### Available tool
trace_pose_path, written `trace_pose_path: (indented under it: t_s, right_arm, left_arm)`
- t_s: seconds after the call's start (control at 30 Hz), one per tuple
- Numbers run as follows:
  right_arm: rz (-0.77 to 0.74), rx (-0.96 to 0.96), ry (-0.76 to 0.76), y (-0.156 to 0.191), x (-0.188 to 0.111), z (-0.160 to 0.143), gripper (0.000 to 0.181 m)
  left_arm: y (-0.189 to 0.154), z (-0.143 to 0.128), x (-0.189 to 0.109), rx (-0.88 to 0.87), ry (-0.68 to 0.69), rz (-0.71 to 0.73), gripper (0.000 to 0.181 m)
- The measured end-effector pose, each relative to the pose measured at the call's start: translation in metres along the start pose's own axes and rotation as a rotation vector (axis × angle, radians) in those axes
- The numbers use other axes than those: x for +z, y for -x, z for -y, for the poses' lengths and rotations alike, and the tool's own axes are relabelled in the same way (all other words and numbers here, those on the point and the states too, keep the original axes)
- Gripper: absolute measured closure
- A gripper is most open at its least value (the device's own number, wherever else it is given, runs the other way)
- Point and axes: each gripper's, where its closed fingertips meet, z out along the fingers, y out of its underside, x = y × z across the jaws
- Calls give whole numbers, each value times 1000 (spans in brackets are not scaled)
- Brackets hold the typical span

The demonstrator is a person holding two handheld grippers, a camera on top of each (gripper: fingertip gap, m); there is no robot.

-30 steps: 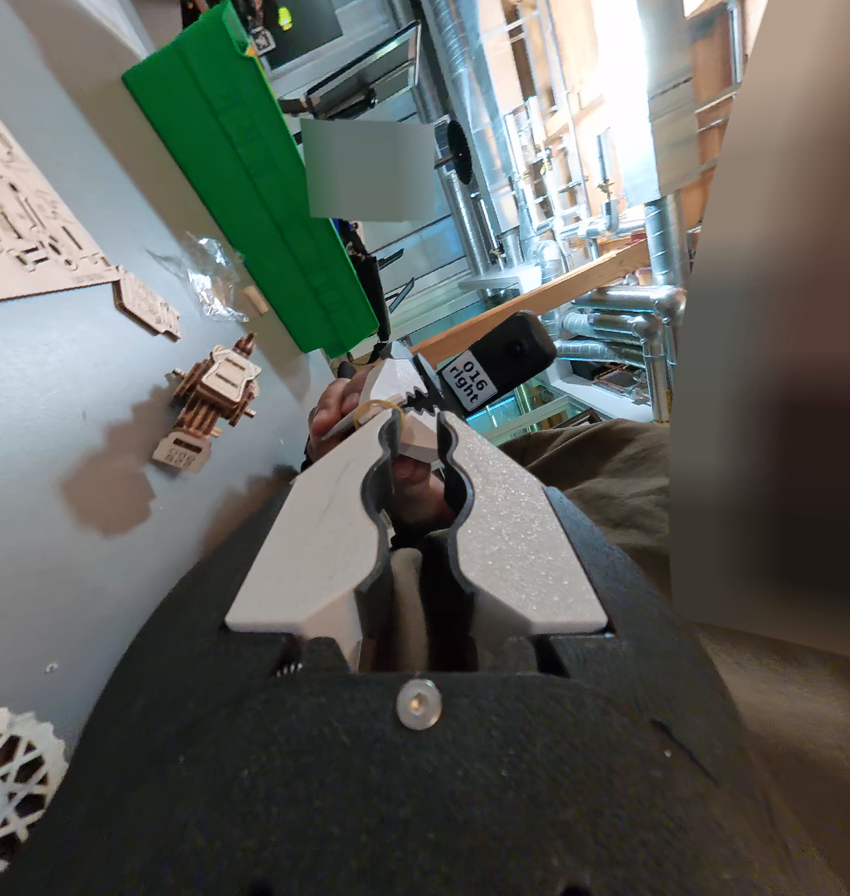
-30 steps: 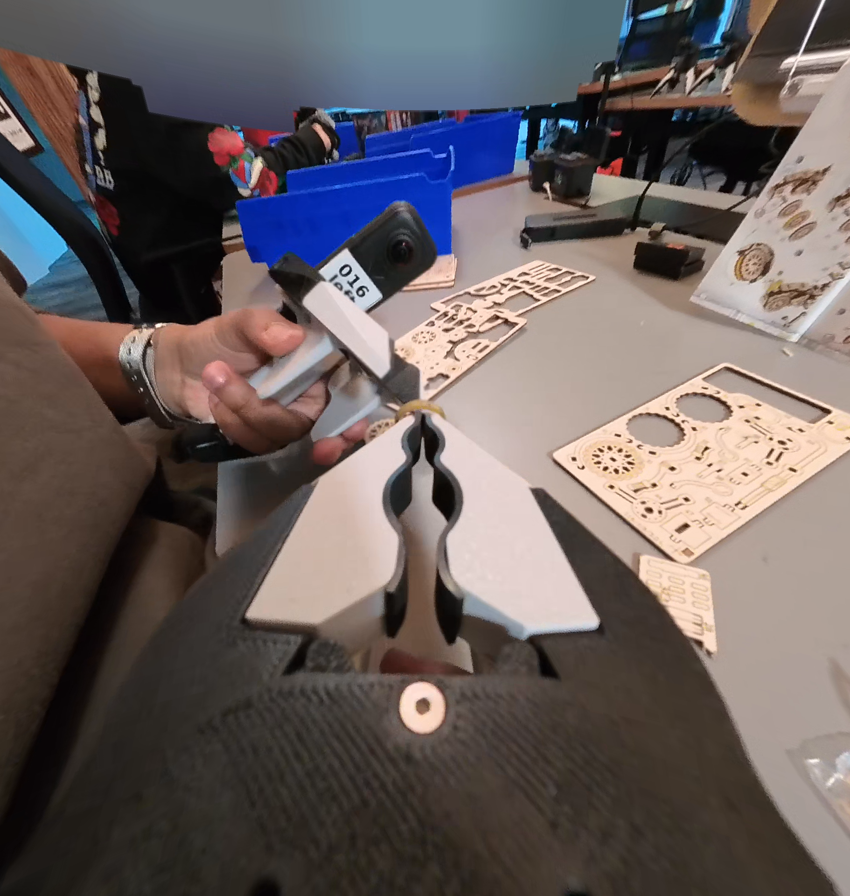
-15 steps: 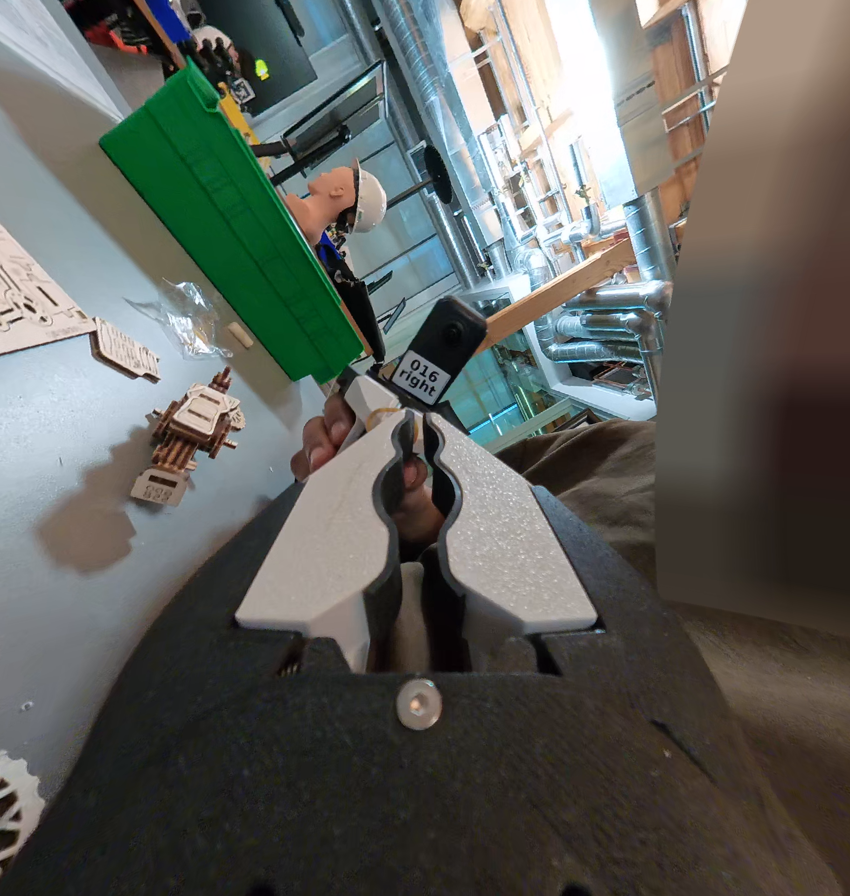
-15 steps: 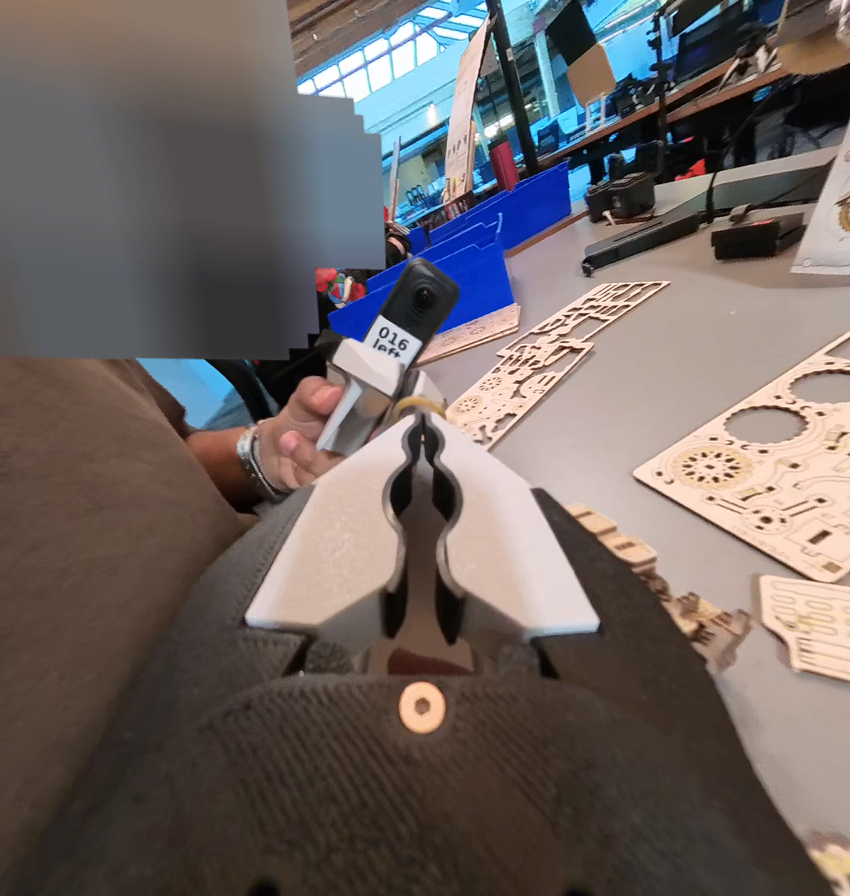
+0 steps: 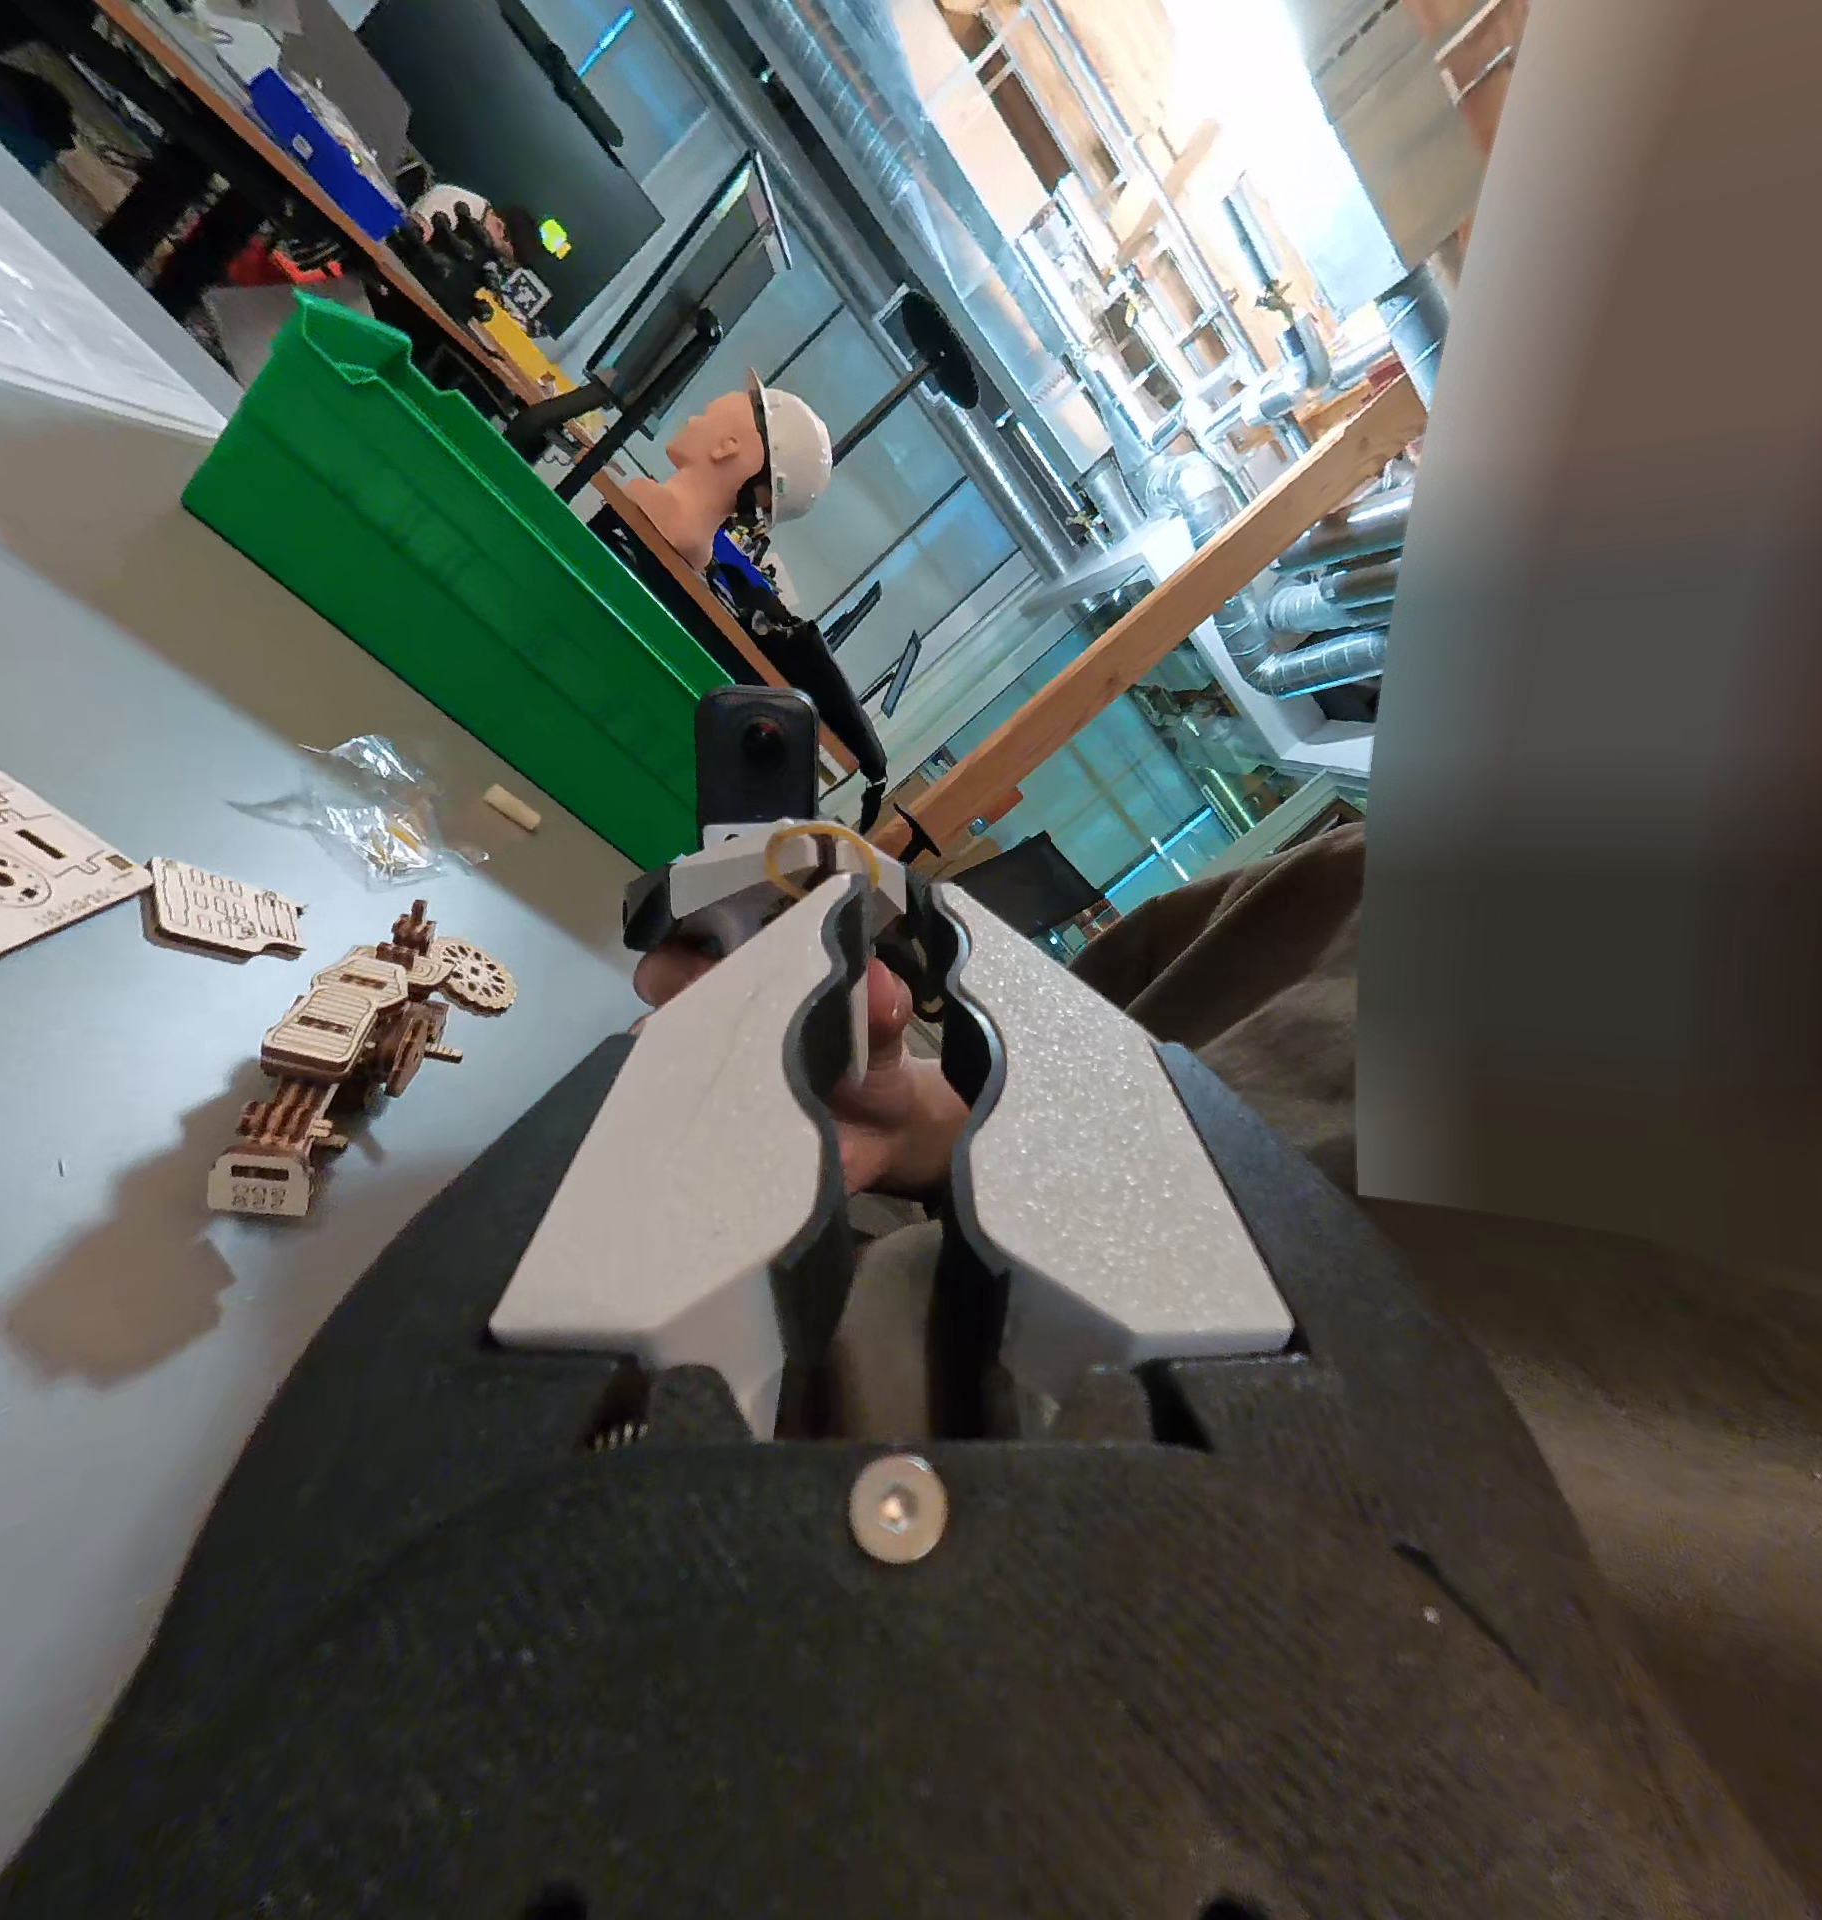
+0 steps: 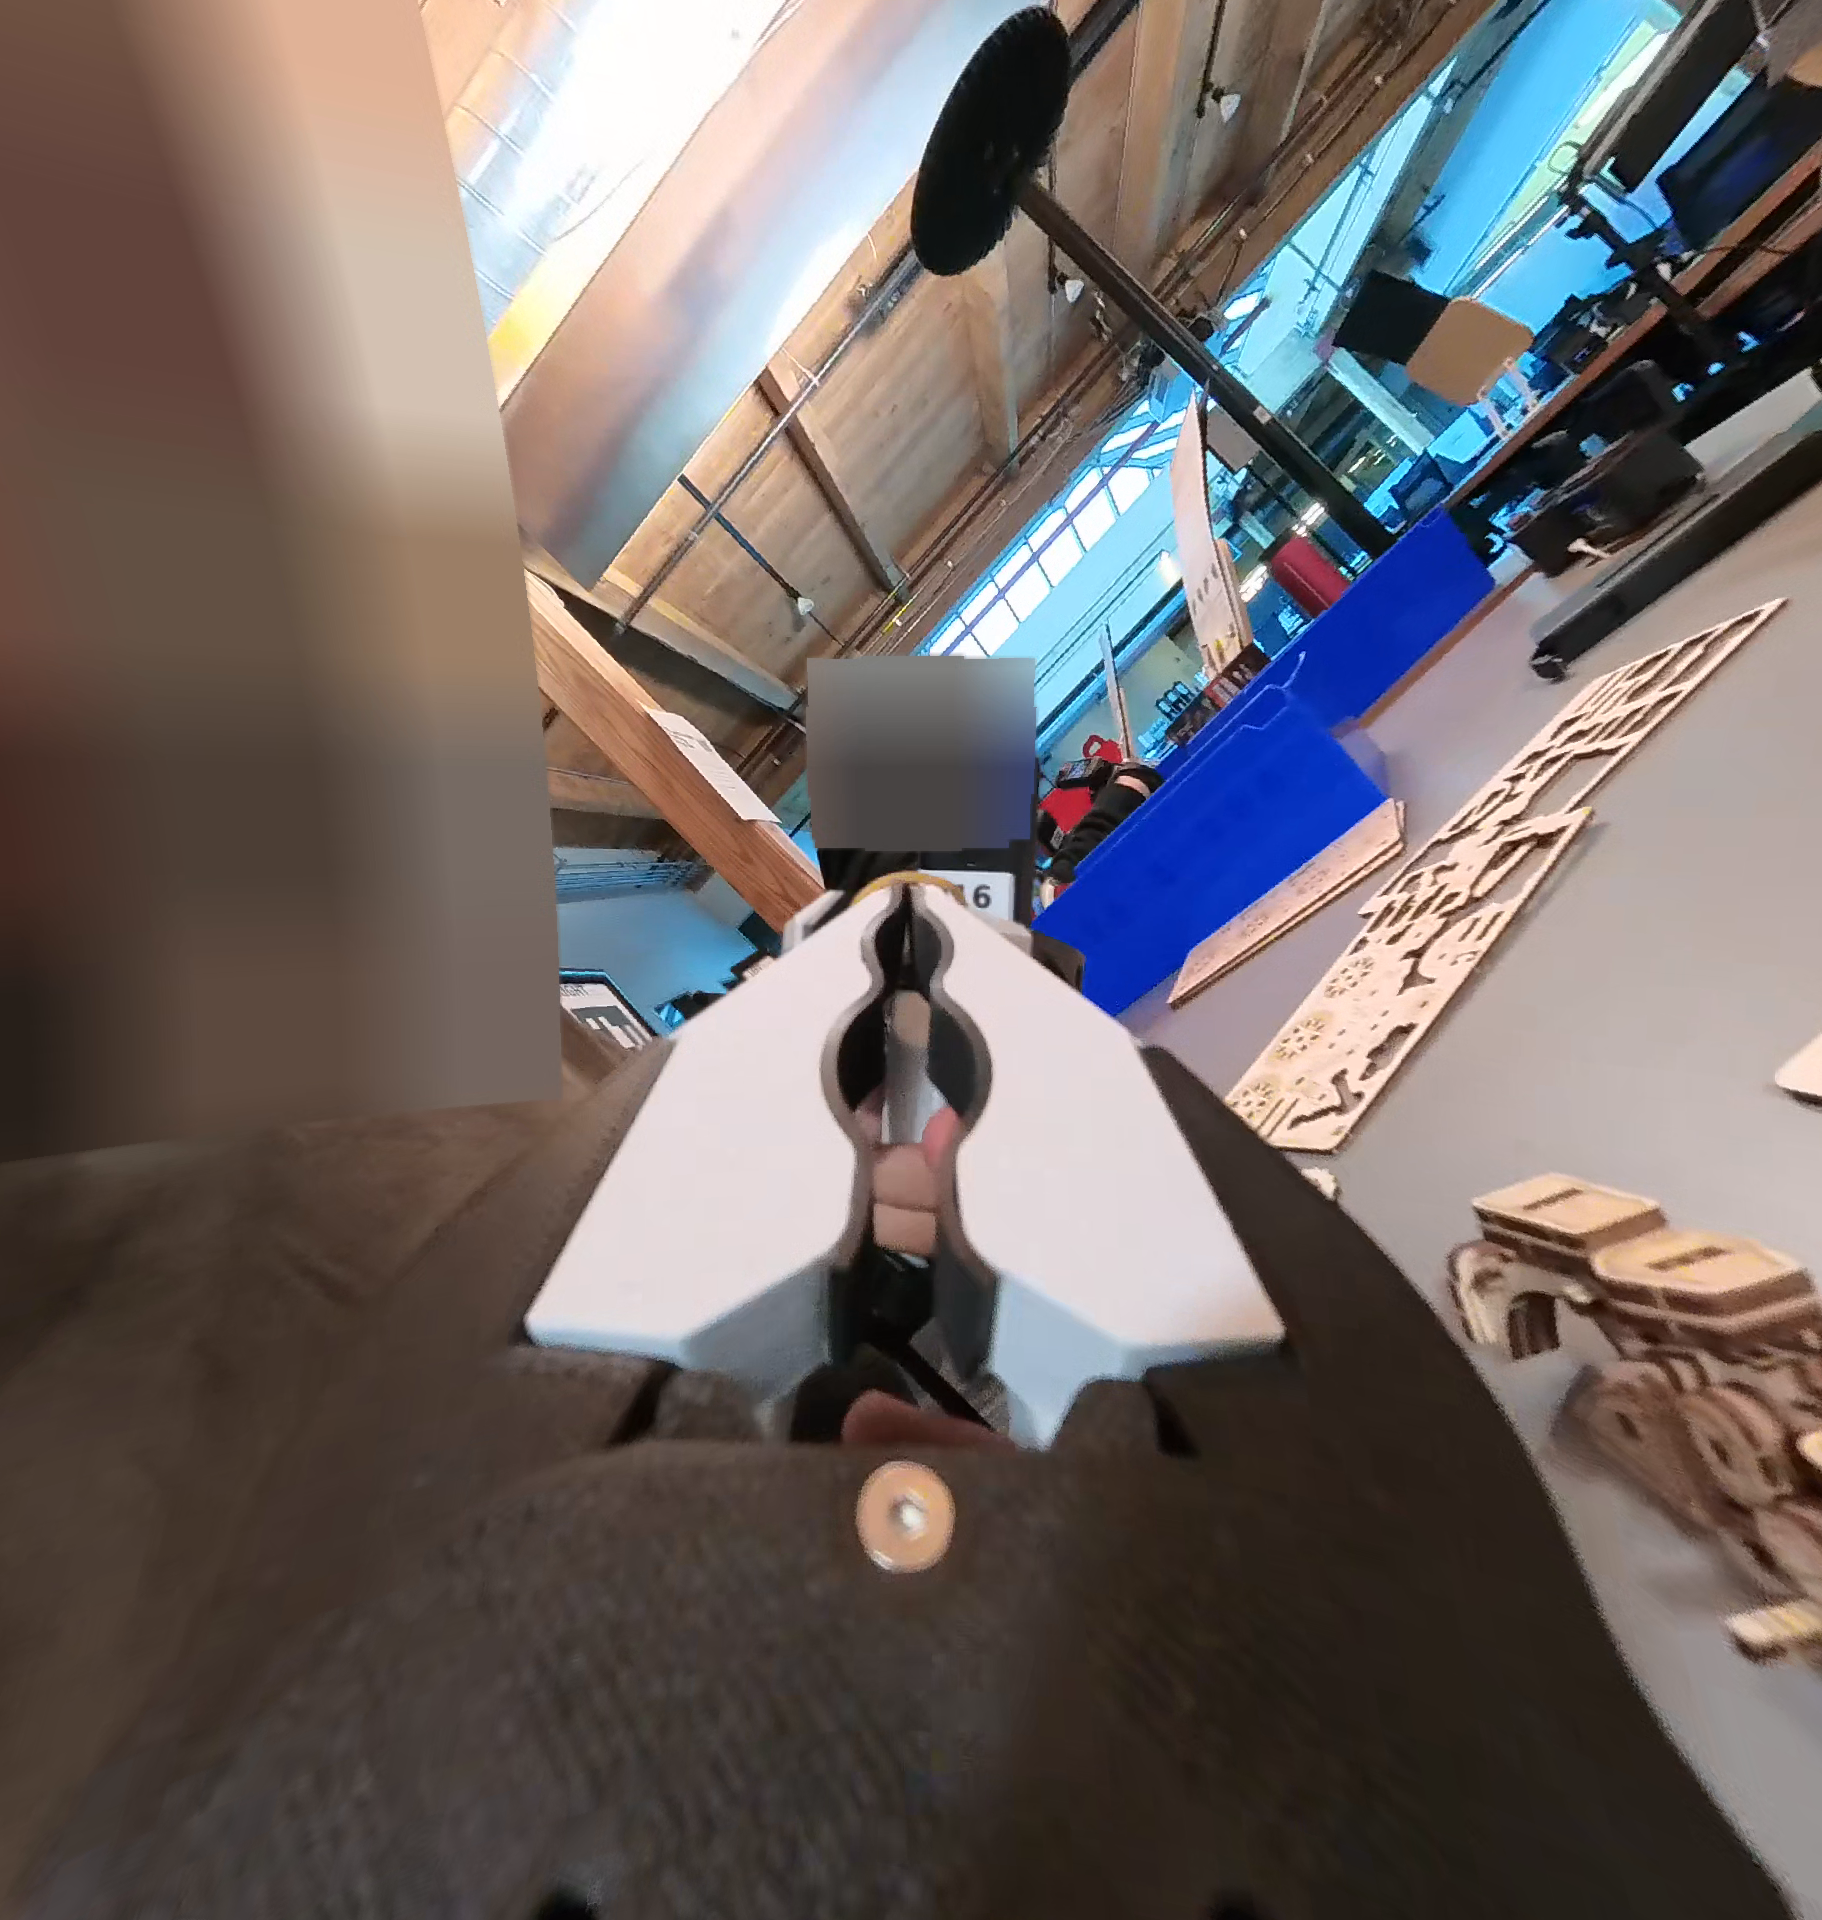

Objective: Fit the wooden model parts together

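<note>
A partly built wooden model (image 5: 351, 1049), a small vehicle of brown laser-cut plywood with a pale slatted top and one spoked wheel, lies on the grey table (image 5: 107, 717) at the left middle of the left wrist view; in the right wrist view it sits blurred at the lower right. A small pale punched part (image 5: 226, 920) lies just above it, apart. A cut-out parts sheet (image 5: 13, 883) lies flat at the left edge. More flat pale sheets (image 6: 1426, 914) lie on the table at the right of the right wrist view.
</note>
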Motion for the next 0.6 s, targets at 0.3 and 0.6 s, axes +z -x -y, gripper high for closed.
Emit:
trace_pose_path:
  t_s: [0.3, 0.6]
  right_arm:
    - [-46, -122, 75, 1, 0, -6, 181]
    - [-86, -220, 174, -2, -2, -14, 181]
  left_arm:
    - [15, 2, -6, -20, -17, 63, 172]
    - [15, -6, -4, -14, 34, 65, 173]
